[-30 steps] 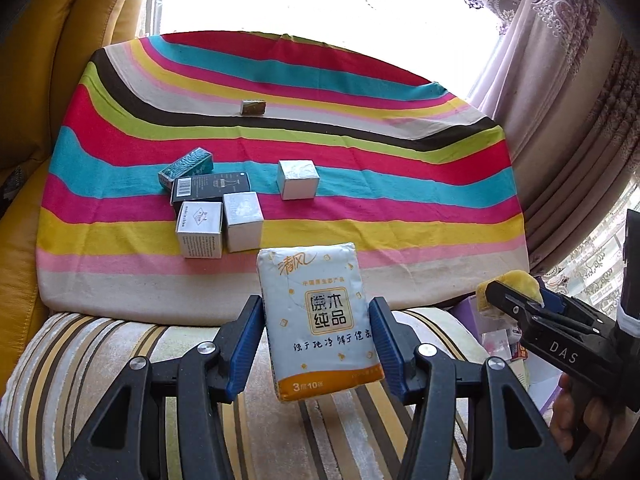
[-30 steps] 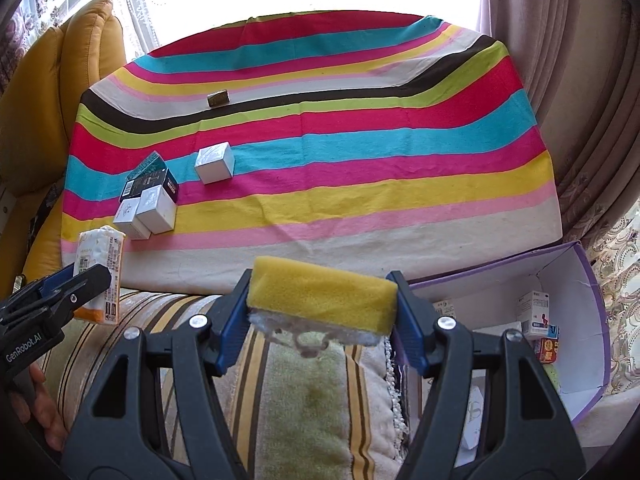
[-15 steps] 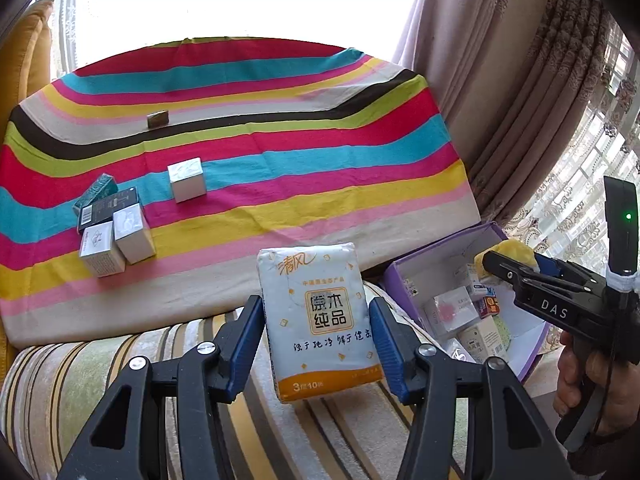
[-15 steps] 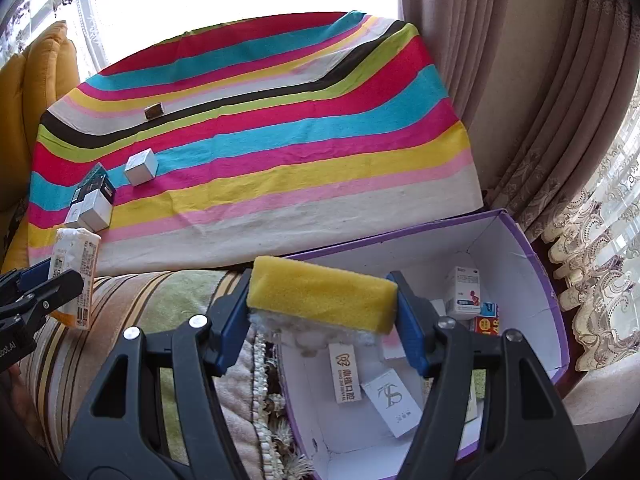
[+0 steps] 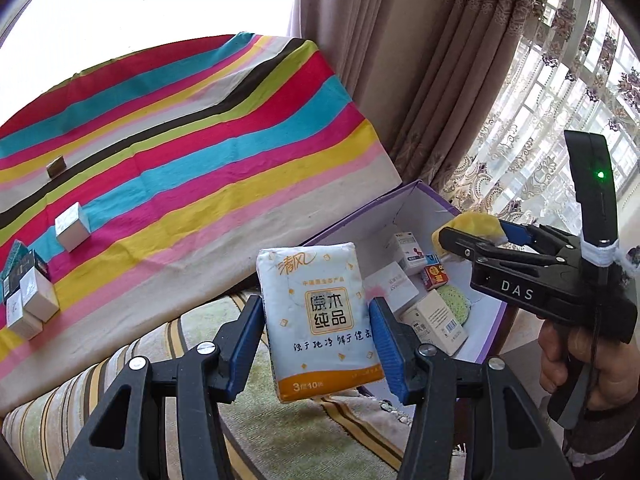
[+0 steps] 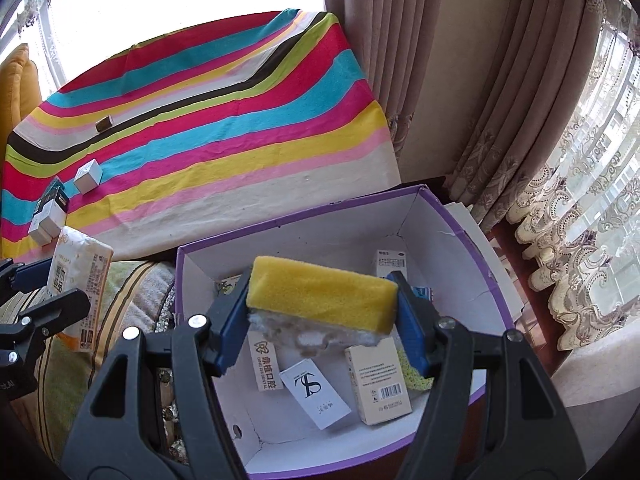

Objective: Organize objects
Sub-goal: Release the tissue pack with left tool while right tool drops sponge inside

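Observation:
My left gripper (image 5: 318, 344) is shut on a white tissue pack (image 5: 316, 316) with an orange bottom band, held over the striped sofa arm just left of the box. My right gripper (image 6: 322, 320) is shut on a yellow sponge (image 6: 320, 298) with a white underside, held above the open purple-edged white box (image 6: 472, 240). The box also shows in the left wrist view (image 5: 360, 216), with the right gripper (image 5: 468, 236) over it. Several small cartons lie inside the box (image 6: 380, 380).
A striped cloth (image 6: 224, 152) covers the table behind. On it stand a white cube box (image 5: 72, 226), a cluster of small boxes (image 5: 24, 300) at the left and a small brown item (image 5: 56, 166). Curtains (image 6: 460, 80) hang at the right.
Both grippers have swung right with their loads. The box has come into fuller view, and the sponge now hangs over its inside. The tissue pack is nearer the box's left wall.

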Tool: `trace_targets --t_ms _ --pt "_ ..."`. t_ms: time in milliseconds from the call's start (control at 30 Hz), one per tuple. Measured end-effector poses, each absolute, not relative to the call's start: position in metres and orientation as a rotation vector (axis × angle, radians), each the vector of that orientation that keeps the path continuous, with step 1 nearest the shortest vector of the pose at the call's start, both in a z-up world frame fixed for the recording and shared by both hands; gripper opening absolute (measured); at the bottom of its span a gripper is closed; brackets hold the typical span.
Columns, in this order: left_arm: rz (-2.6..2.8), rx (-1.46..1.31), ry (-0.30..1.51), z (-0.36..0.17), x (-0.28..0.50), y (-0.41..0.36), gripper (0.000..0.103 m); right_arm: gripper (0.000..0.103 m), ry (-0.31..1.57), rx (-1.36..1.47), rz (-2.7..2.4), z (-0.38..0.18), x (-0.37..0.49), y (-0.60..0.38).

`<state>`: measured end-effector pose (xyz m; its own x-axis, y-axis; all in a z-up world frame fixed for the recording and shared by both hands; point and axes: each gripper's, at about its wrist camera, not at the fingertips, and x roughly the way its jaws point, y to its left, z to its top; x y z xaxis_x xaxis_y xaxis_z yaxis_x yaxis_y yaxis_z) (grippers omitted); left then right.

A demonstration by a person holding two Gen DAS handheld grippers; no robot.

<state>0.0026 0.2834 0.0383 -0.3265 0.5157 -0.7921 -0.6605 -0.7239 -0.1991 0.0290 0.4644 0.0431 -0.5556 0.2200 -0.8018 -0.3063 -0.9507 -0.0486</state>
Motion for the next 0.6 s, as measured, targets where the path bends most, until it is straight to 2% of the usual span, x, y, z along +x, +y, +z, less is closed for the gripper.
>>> trace_targets --t_ms 67,167,200,267,300,600 --pt "2.056 -1.157 0.21 0.038 0.003 0.293 0.055 0.068 0.154 -1.272 2.521 0.044 0.03 0.471" --pt "1.997 -1.146 0.197 0.039 0.004 0.305 0.061 0.07 0.178 -1.257 2.515 0.047 0.032 0.479" --pt "1.987 -1.145 0.194 0.039 0.004 0.307 0.066 0.072 0.187 -1.255 2.508 0.048 0.031 0.481" --pt "1.987 -1.137 0.178 0.041 0.002 0.308 0.074 0.083 0.19 -1.244 2.496 0.049 0.03 0.483" --pt "1.988 -1.135 0.171 0.042 0.0 0.307 0.075 0.084 0.181 -1.242 2.494 0.05 0.03 0.483" --pt "2.071 -1.144 0.148 0.053 -0.034 0.278 0.075 0.085 0.163 -1.276 2.53 0.053 0.017 0.467"
